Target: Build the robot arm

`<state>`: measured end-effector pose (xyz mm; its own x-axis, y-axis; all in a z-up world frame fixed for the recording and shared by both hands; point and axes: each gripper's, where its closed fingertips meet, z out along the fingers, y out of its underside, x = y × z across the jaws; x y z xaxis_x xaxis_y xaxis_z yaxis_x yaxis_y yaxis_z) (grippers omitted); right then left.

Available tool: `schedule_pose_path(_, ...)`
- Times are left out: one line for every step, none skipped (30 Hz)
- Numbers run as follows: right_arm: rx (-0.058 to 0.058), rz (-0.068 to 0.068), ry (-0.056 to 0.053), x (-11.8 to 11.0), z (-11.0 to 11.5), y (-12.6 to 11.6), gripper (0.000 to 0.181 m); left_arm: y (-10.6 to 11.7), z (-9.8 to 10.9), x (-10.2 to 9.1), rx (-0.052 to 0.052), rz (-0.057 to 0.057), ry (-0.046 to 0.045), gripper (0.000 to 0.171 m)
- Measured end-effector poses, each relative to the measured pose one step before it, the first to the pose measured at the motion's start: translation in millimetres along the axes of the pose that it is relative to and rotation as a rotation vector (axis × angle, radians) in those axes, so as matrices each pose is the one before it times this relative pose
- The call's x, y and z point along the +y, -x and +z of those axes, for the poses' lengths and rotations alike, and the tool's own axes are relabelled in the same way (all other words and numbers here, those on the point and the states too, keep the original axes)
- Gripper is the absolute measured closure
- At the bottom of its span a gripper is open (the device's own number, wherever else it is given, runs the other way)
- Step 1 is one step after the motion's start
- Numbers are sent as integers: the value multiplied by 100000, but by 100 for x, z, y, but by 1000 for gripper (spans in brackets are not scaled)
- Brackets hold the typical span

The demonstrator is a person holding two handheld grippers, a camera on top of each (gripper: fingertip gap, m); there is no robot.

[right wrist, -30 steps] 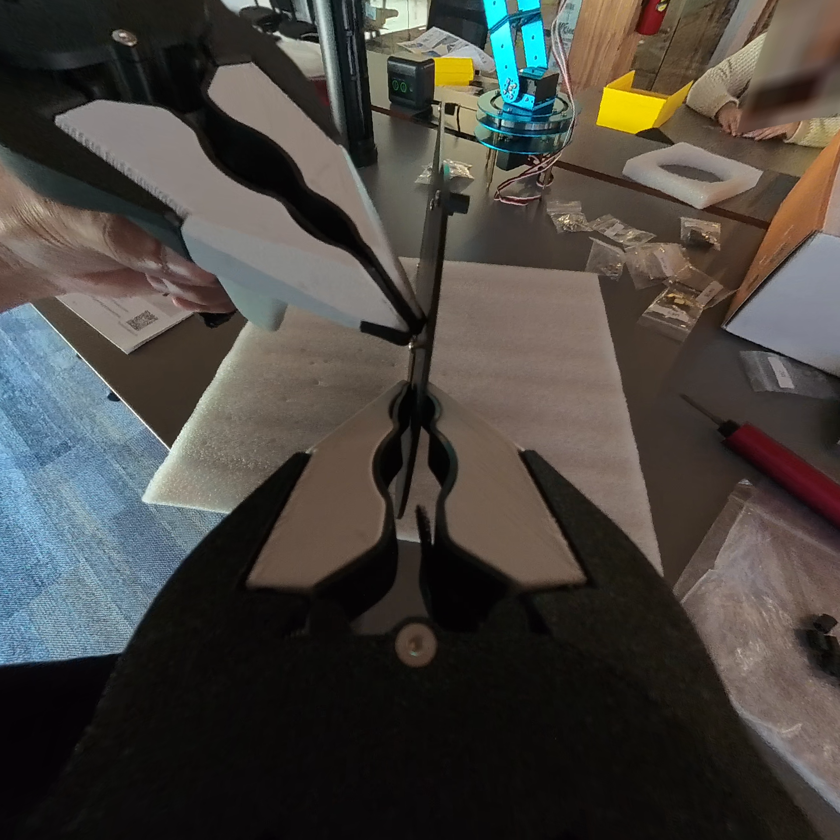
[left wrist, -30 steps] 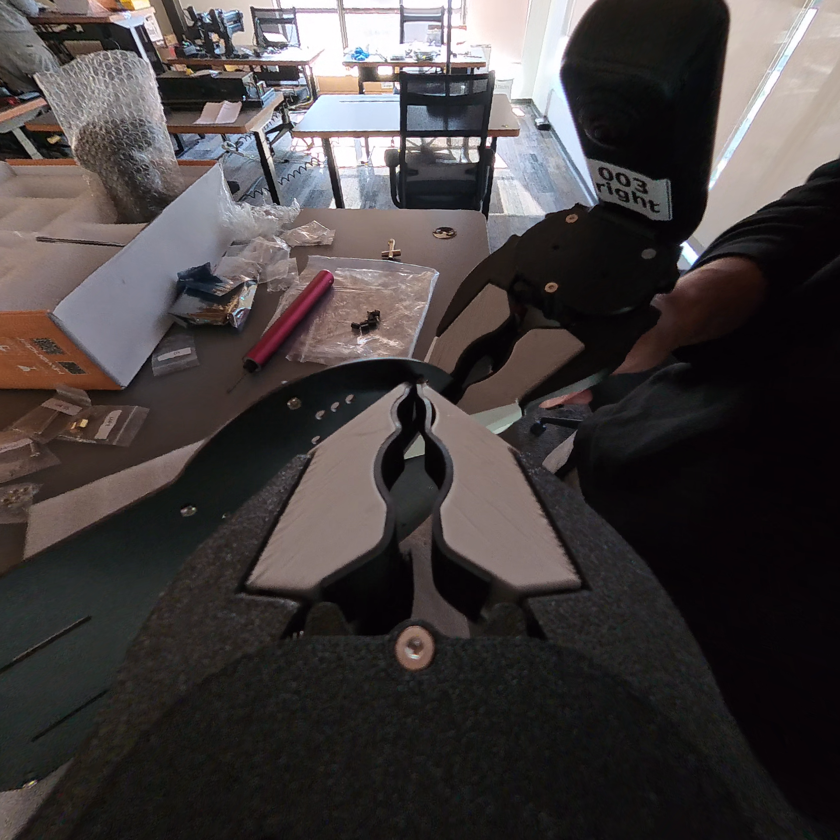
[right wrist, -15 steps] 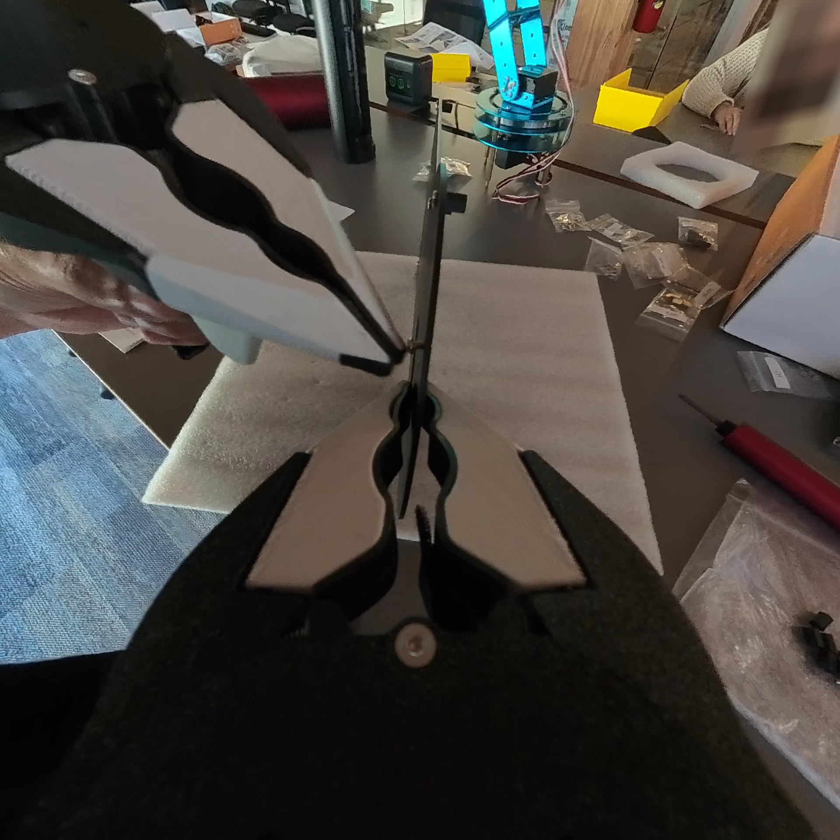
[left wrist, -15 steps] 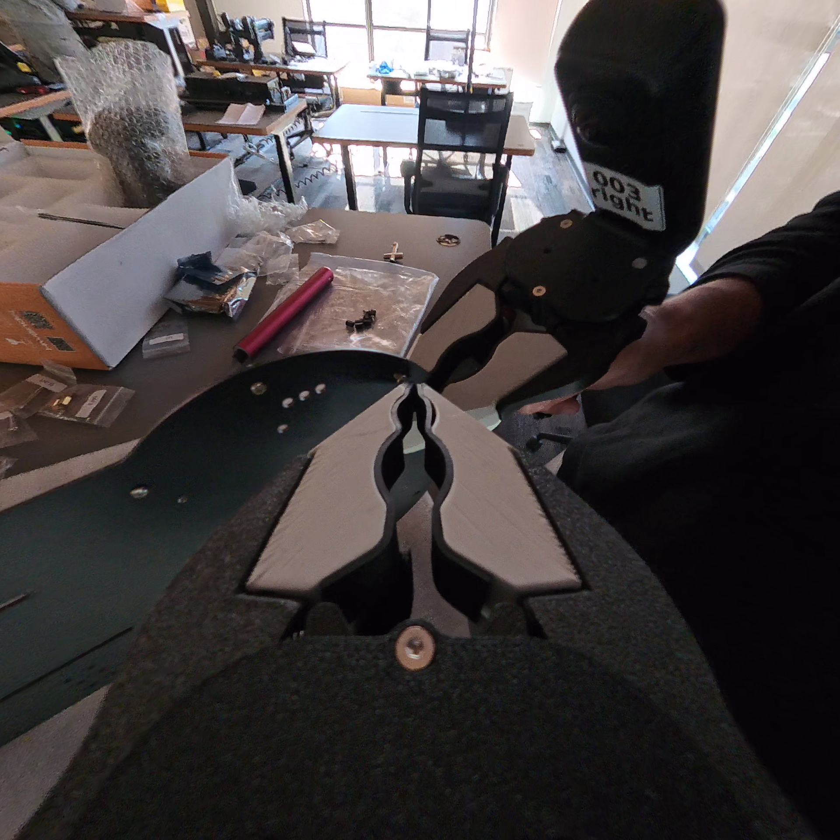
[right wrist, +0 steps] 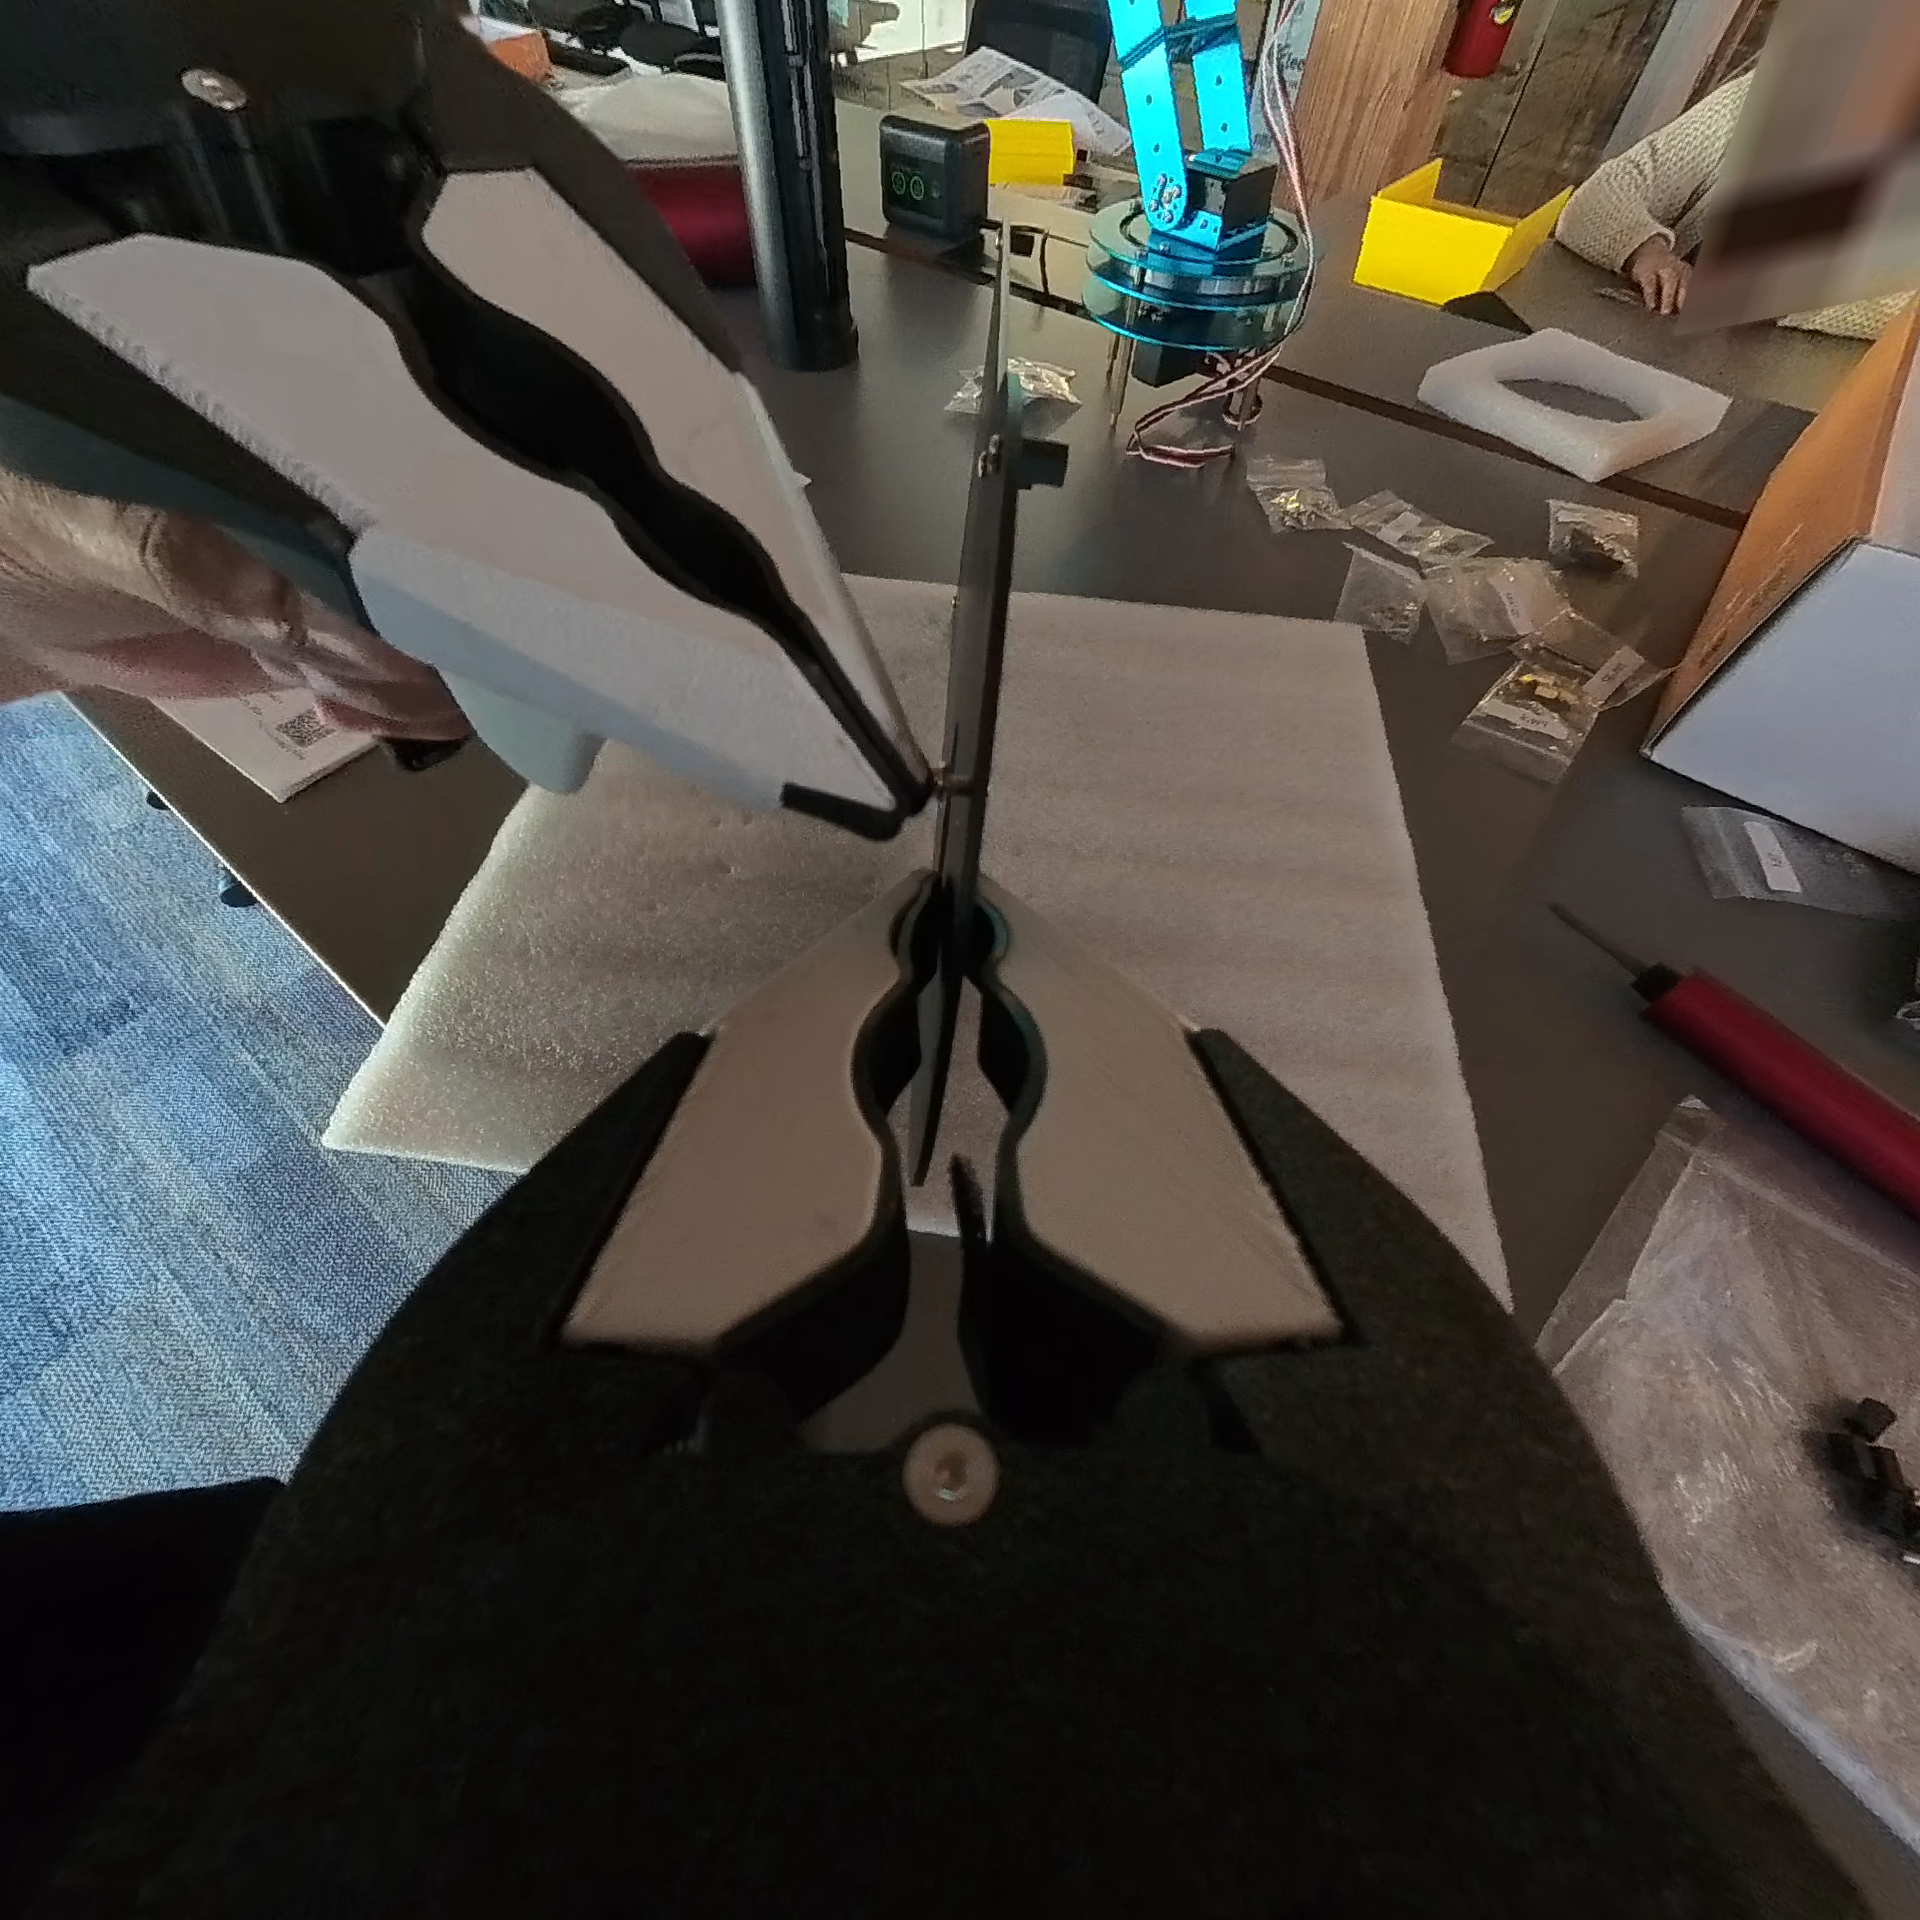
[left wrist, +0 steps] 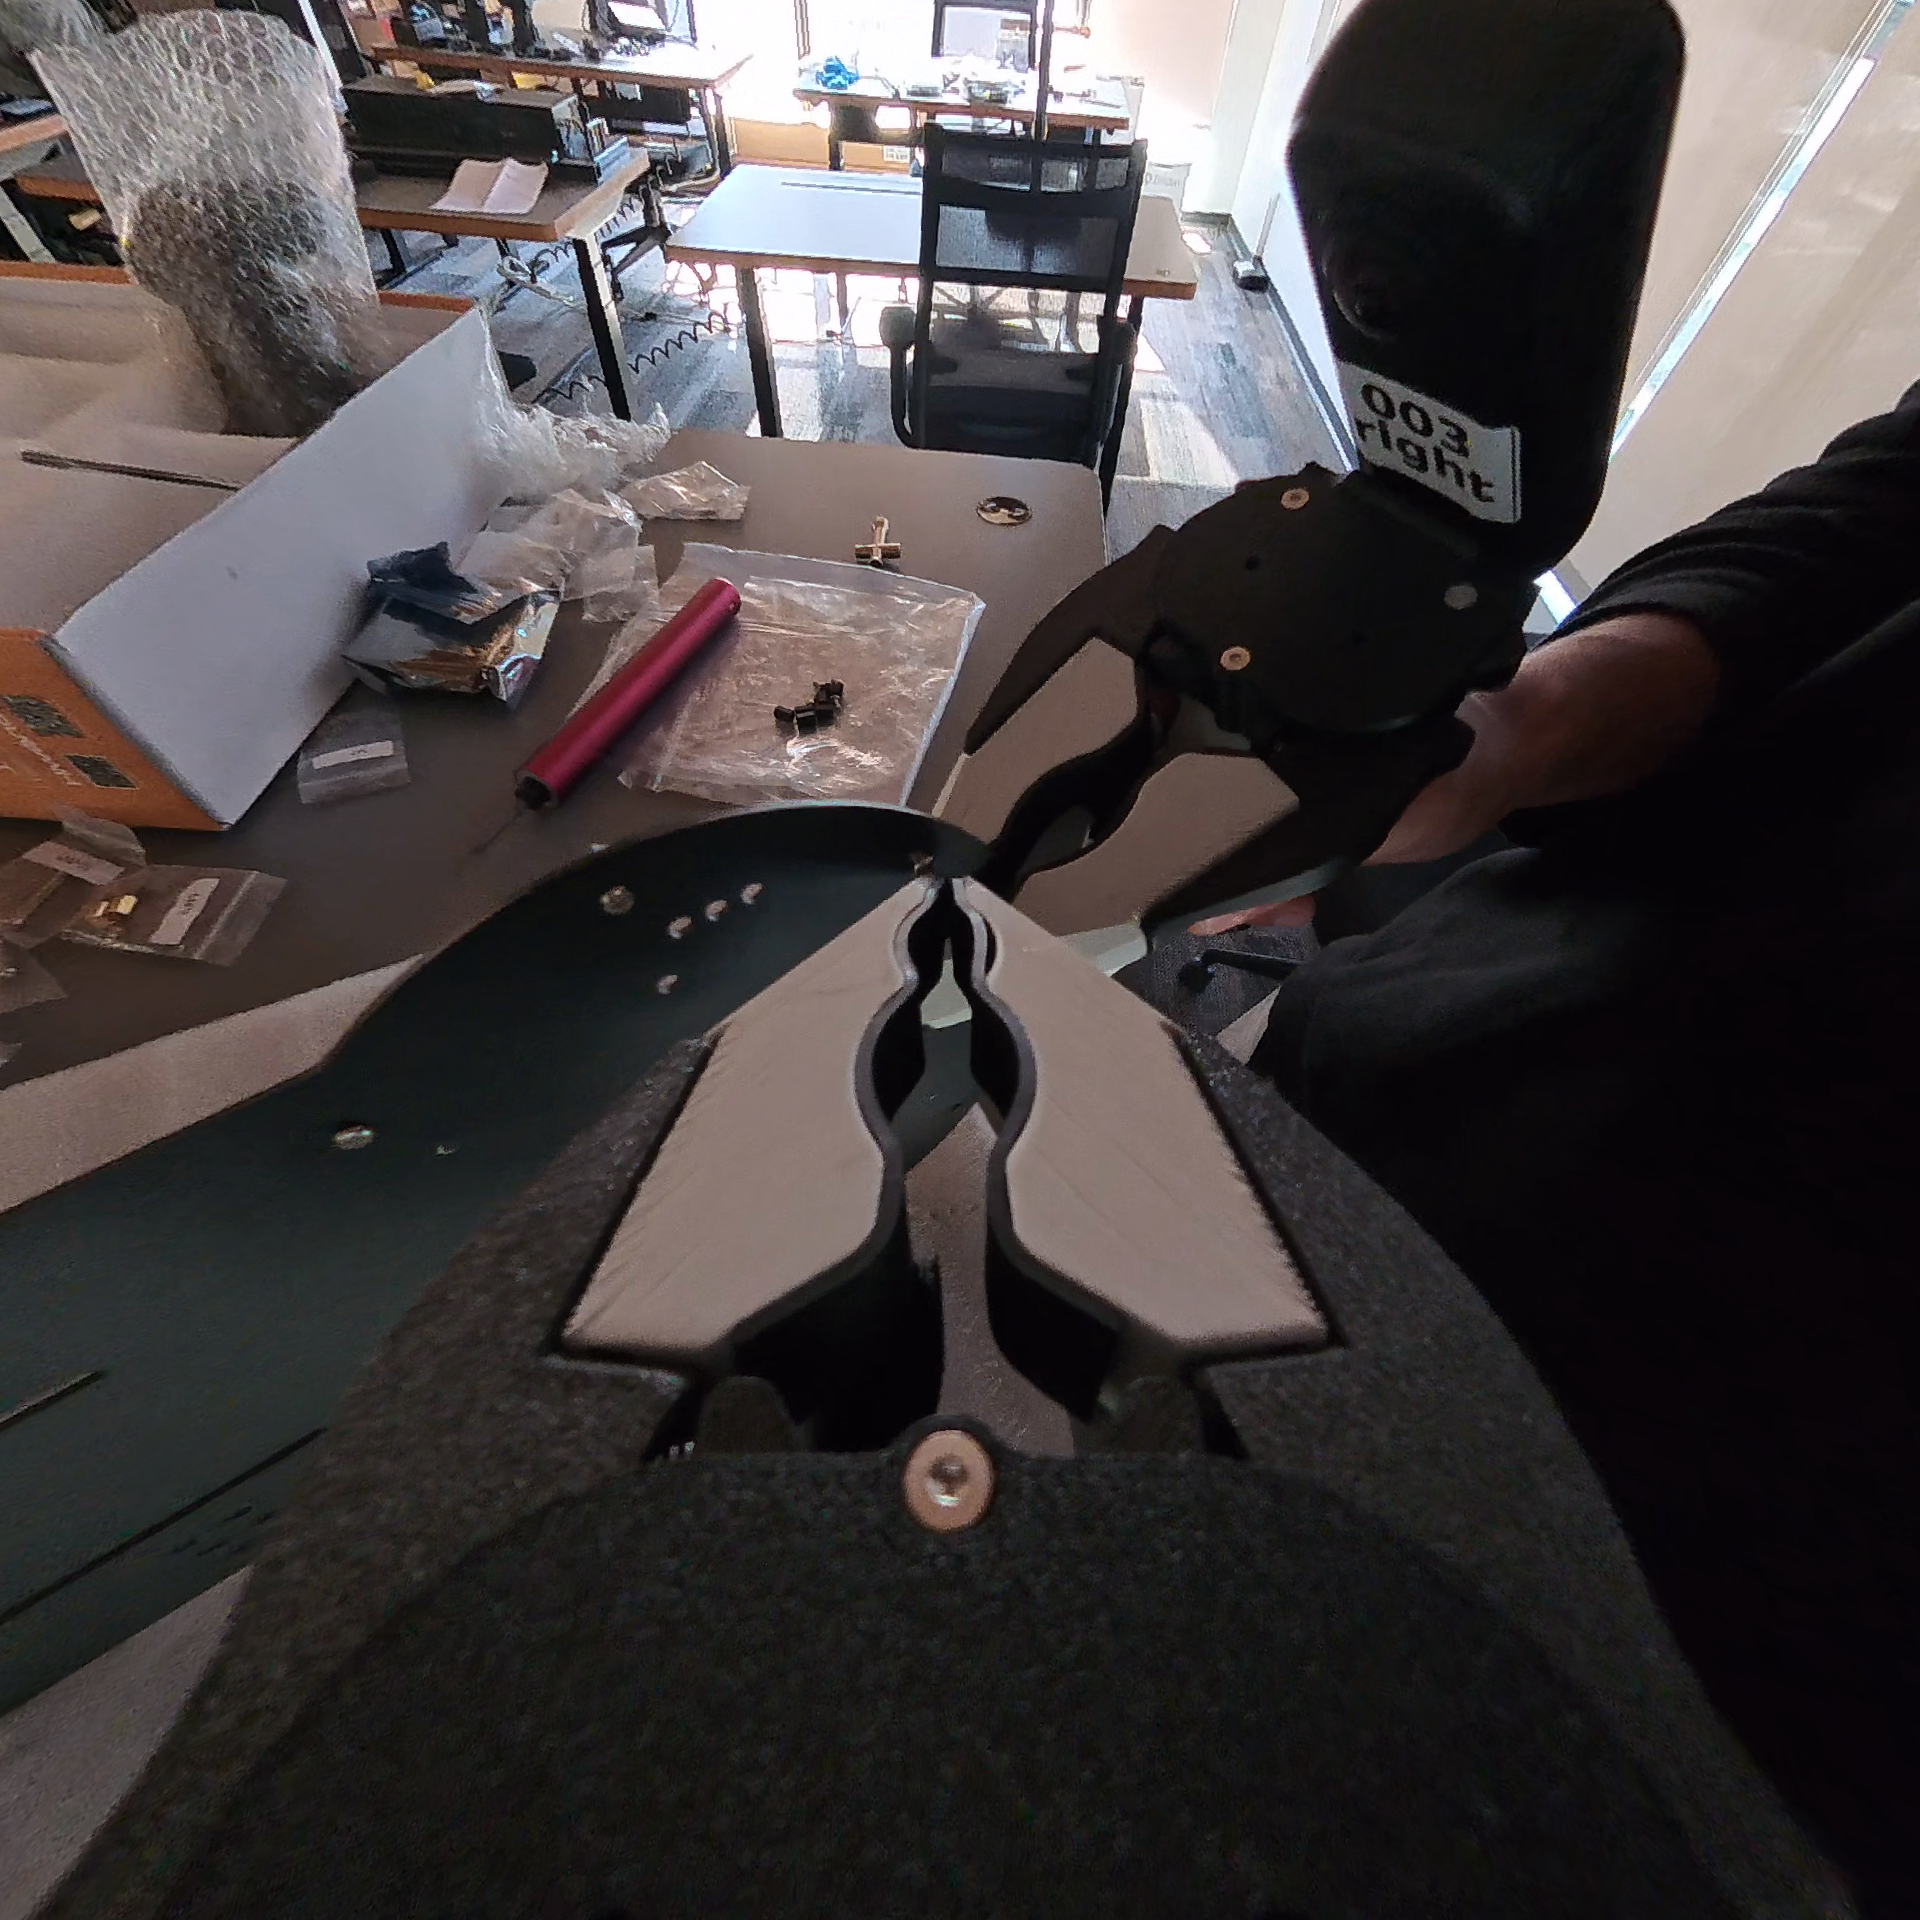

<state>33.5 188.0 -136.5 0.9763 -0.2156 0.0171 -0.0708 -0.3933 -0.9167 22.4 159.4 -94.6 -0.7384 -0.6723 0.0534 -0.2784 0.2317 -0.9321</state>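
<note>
A white foam sheet lay beyond and beneath the fingers. The dark plate stood edge-on, clamped between the right gripper's closed fingers. The left gripper was closed, its tips pinching a small screw at the plate's face.

sunlit office desks, black chair

red tube, cardboard box, foam sheet, yellow bin

Left claw now off dark plate.
</note>
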Motion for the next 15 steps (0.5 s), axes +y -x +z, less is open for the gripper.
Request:
schedule_pose_path(202,7,117,-5,17,-31,180,58,-11,-62,152,-245,222,171)
schedule_pose_path(154,177,186,11,-2,-36,180,36,54,-12,-81,107,375,171)
schedule_pose_path(-130,497,139,17,0,-37,180,27,59,-7,-301,446,313,171)
schedule_pose_path(-266,409,98,14,-6,-26,180,2,64,5,-181,218,250,171)
schedule_pose_path(-49,89,-66,-6,-2,1,180,-66,81,48,297,-130,423,171)
schedule_pose_path(306,-176,33,9,11,-12,180,-83,80,-18,402,-450,35,171)
schedule_pose_path(393,78,-138,5,3,-22,180,-50,39,-42,129,-377,-140,171)
schedule_pose_path(-54,244,-131,-2,-2,11,180,5,-10,9,-132,21,230,171)
schedule_pose_path(-120,-371,-19,-12,-2,32,180,16,-32,13,20,-108,406,171)
schedule_pose_path(471,-1161,74,-20,7,22,180,-13,-42,-9,412,-825,314,171)
schedule_pose_path(474,-1007,73,-9,3,20,180,-23,-59,5,654,-1288,233,171)
schedule_pose_path(-163,-319,-97,-5,7,61,180,-25,-66,30,846,-1558,108,171)
schedule_pose_path(317,-1437,71,0,-4,61,180,-51,-77,8,1345,-2535,-52,171)
schedule_pose_path(1504,-4212,233,-3,-6,31,179,-57,-86,-3,1892,-3356,-90,171)
schedule_pose_path(1186,-4139,349,-22,-9,51,179,-66,-110,11,1922,-2930,-154,171)
